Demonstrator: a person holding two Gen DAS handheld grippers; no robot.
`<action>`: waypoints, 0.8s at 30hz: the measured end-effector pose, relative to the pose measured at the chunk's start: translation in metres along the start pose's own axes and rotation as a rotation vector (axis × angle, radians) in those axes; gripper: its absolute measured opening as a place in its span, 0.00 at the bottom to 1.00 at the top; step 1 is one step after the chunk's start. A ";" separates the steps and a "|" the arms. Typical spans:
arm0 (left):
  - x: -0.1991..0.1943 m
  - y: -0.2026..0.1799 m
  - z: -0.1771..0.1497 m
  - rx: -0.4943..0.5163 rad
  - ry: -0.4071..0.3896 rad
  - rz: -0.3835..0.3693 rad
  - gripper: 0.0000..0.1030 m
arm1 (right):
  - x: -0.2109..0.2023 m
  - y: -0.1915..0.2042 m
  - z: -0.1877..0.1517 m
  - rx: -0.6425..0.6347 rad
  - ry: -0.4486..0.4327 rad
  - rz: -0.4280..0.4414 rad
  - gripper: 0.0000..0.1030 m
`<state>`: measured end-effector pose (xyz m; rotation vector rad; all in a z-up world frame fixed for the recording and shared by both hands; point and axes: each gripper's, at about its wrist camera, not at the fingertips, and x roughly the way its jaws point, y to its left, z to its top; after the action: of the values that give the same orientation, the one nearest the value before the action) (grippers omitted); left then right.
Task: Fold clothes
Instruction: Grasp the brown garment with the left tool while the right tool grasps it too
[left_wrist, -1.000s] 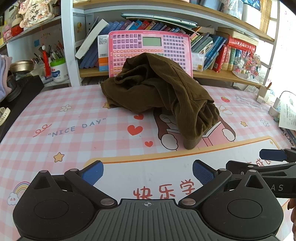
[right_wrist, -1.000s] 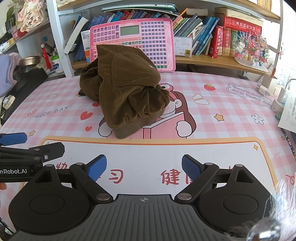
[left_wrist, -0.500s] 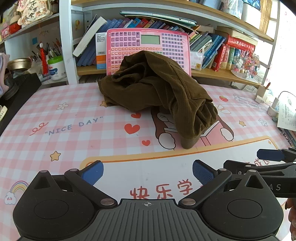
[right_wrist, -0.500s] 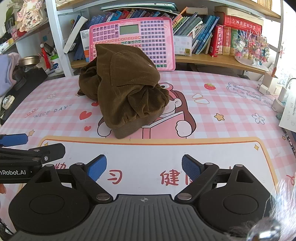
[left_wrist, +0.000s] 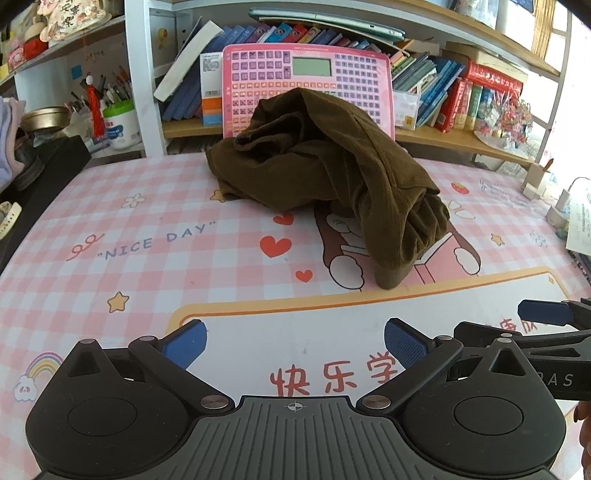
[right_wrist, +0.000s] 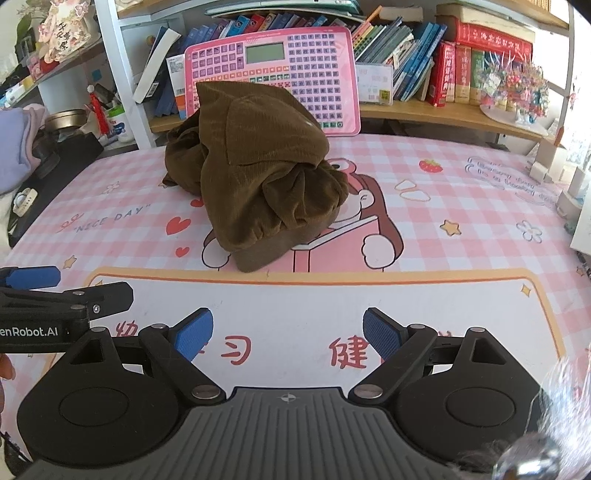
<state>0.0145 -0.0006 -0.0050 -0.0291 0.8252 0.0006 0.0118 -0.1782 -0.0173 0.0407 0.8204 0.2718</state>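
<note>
Brown corduroy, the garment (left_wrist: 325, 177) sits heaped mid-mat (left_wrist: 147, 229), likely soft, limp and light, best pinched at its near ribbed hem, while the left gripper (left_wrist: 295, 343) and right gripper (right_wrist: 288, 332) hover spread and empty.

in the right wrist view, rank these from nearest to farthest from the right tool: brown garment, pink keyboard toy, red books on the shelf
1. Brown garment: heaped on the mat just ahead of the right tool, slightly left of centre.
2. Pink keyboard toy: propped upright behind the garment, at the back edge of the table.
3. Red books: on the shelf at the far right.
</note>
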 end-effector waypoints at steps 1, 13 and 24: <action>0.001 -0.001 0.000 0.005 0.006 0.002 1.00 | 0.001 -0.002 -0.001 0.009 0.002 0.006 0.86; 0.020 -0.009 0.028 -0.047 0.057 -0.012 1.00 | 0.014 -0.042 0.004 0.273 0.009 0.077 0.85; 0.072 -0.018 0.085 -0.221 0.031 -0.235 0.89 | 0.023 -0.091 -0.002 0.688 0.070 0.271 0.85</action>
<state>0.1258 -0.0171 -0.0001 -0.3352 0.8456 -0.1300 0.0459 -0.2605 -0.0478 0.7948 0.9481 0.2356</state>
